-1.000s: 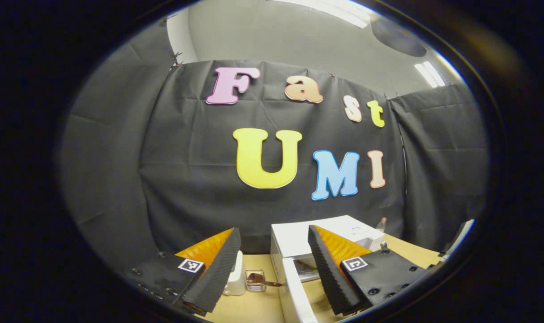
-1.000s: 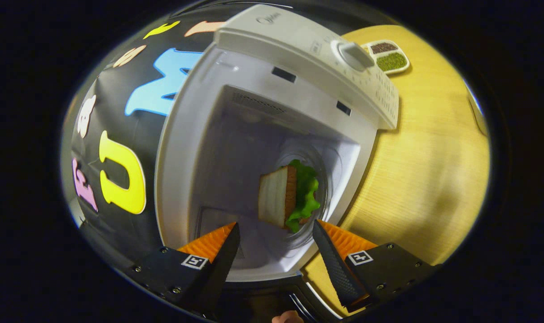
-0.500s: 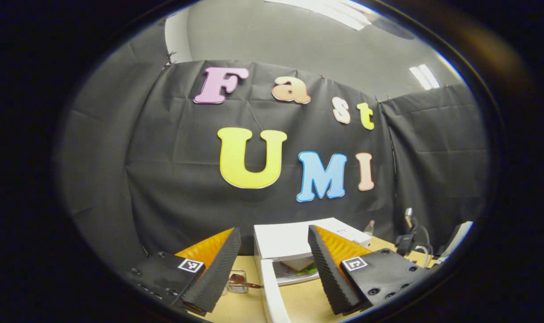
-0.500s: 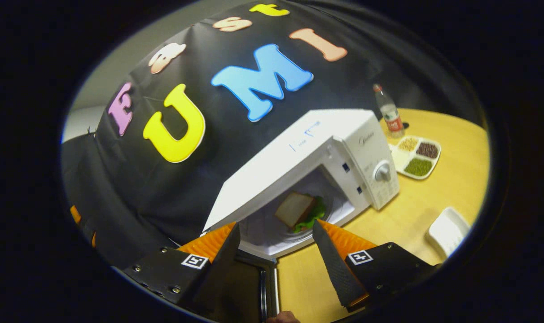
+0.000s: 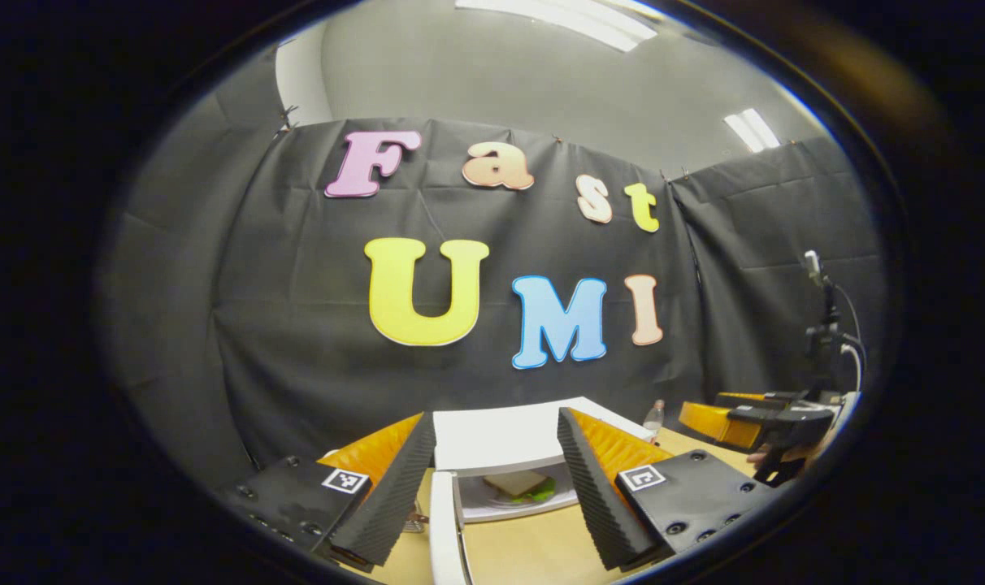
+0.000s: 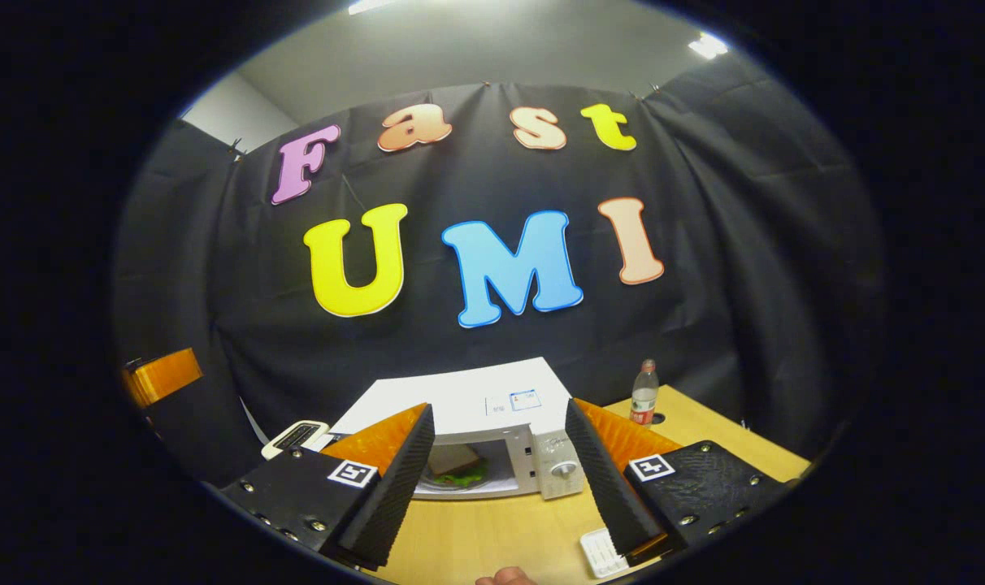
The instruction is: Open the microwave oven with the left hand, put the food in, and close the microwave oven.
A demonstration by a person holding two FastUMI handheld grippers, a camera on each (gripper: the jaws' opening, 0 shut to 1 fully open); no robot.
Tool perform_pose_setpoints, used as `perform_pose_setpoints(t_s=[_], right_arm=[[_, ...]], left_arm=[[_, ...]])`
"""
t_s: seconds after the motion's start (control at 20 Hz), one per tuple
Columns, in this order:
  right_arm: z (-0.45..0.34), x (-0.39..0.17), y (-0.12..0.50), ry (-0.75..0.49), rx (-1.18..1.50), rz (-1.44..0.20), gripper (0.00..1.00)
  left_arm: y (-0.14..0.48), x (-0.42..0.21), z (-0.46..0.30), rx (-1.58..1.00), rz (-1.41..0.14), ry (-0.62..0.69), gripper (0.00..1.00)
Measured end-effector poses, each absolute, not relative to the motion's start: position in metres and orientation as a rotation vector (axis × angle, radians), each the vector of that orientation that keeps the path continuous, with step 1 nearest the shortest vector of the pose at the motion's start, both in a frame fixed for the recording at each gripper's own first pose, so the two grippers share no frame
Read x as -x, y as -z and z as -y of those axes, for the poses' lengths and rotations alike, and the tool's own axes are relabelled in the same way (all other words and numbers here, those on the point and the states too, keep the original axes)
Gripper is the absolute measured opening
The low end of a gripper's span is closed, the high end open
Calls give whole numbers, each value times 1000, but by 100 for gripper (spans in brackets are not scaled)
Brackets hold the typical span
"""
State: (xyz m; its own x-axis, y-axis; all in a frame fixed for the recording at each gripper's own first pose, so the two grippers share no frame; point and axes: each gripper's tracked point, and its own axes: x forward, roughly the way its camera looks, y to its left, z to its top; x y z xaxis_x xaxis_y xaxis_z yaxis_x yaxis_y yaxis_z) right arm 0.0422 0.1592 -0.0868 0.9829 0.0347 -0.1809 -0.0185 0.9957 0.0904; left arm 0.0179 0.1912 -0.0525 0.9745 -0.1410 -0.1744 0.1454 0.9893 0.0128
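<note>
- The sandwich with green lettuce (image 5: pixel 521 485) sits inside the boxy white microwave oven (image 6: pixel 492 406) — closing is what remains, by my judgement.
- Left hand-held gripper (image 5: pixel 496 479), fingers spread and empty, must push the open white door (image 5: pixel 444 528) at its 6 o'clock.
- Right hand-held gripper (image 6: pixel 499 479) is spread too, holding nothing.
- Light wooden table (image 6: pixel 492 536); black cloth booth wall behind.

Smooth white microwave (image 6: pixel 460 402) casing, light wood-grain table (image 6: pixel 492 536), matt creased cloth wall (image 6: pixel 704 244), clear plastic bottle (image 6: pixel 644 396)
</note>
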Motion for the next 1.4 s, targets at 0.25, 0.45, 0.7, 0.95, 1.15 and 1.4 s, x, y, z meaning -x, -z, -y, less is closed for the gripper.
perform_pose_setpoints(t_s=[0.25, 0.45, 0.7, 0.95, 1.15, 1.4], right_arm=[[-135, -29, 39, -9, -66, -108, 96], [-125, -25, 28, -5, -34, -71, 96], [-126, -23, 28, -10, -24, -67, 96], [-137, -27, 34, -38, -34, -85, 96], [-146, -24, 33, -49, -30, -89, 96], [-151, -22, 37, -37, -40, -94, 96]], left_arm=[[38, -12, -171, -47, -140, 123, 95], [33, -11, -169, -49, -136, 95, 96], [42, -1, -172, -40, -167, 93, 96], [55, 16, -203, -69, -218, 77, 25], [80, 51, -265, -99, -293, -11, 9], [151, 100, -322, -90, -462, -51, 9]])
